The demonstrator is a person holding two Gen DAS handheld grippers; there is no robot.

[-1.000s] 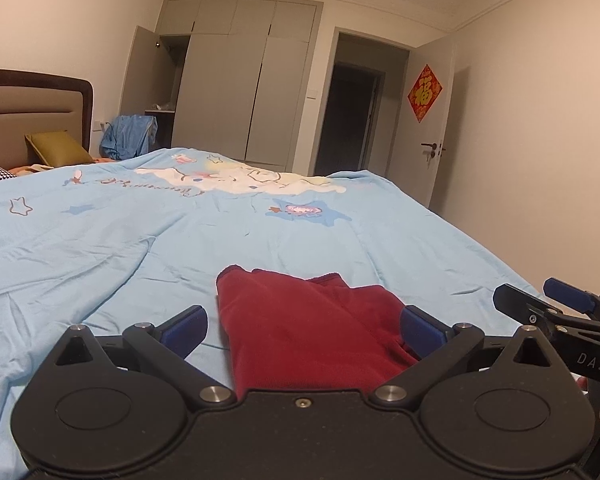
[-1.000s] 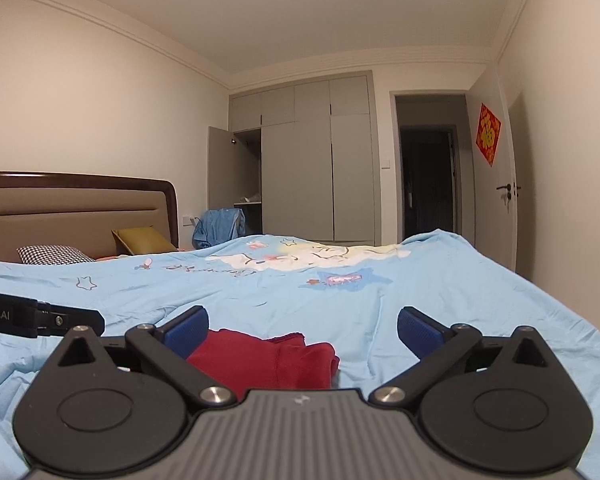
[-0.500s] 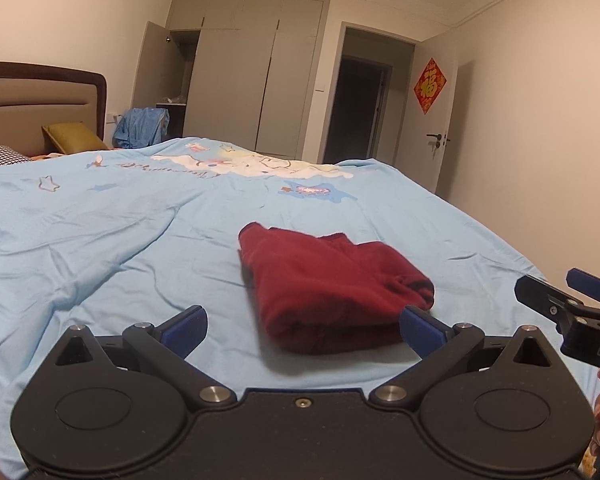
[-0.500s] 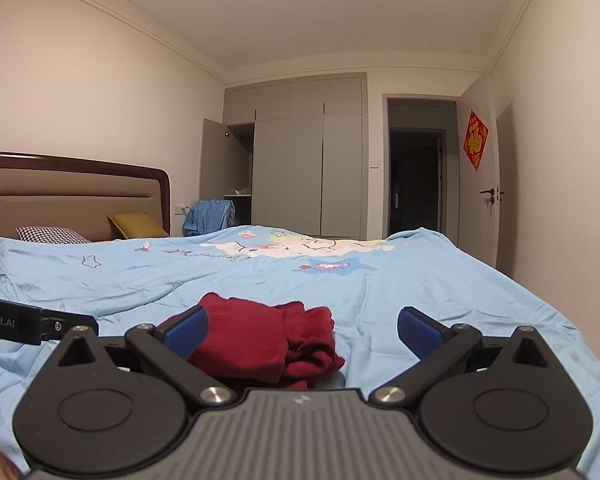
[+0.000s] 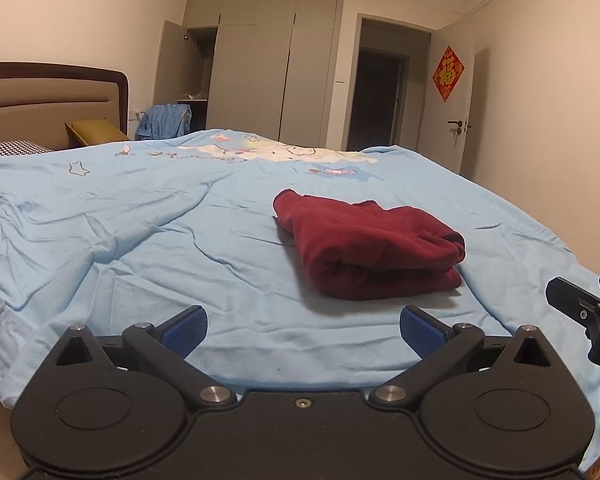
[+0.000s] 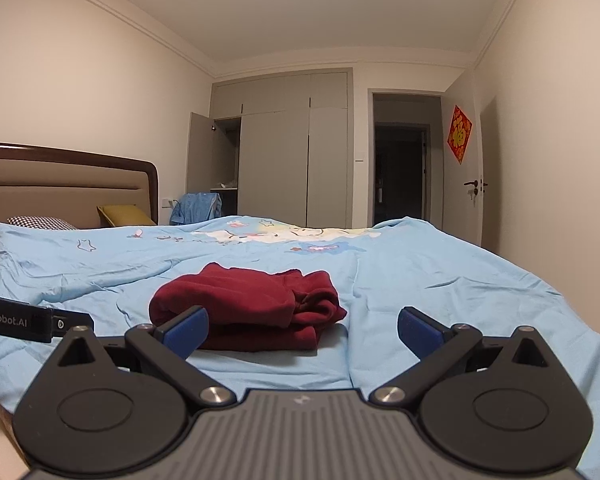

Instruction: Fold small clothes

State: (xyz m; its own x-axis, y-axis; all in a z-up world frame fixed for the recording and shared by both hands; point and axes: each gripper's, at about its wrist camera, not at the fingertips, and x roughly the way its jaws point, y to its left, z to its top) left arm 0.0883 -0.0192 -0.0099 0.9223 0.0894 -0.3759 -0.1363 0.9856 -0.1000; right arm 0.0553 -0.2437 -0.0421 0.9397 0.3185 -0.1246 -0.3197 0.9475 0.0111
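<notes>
Left hand-held gripper point(image 5: 302, 330) hangs spread and empty at the bed's point(image 5: 140, 240) near edge. Beyond it a folded red garment point(image 5: 364, 246) lies, long axis toward the far-left corner. Right hand-held gripper point(image 6: 303, 330) is likewise spread, empty.

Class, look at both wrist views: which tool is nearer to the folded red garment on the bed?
Right. The right tool sits just short of the red garment, its left finger overlapping it; the left tool is open, farther back.
</notes>
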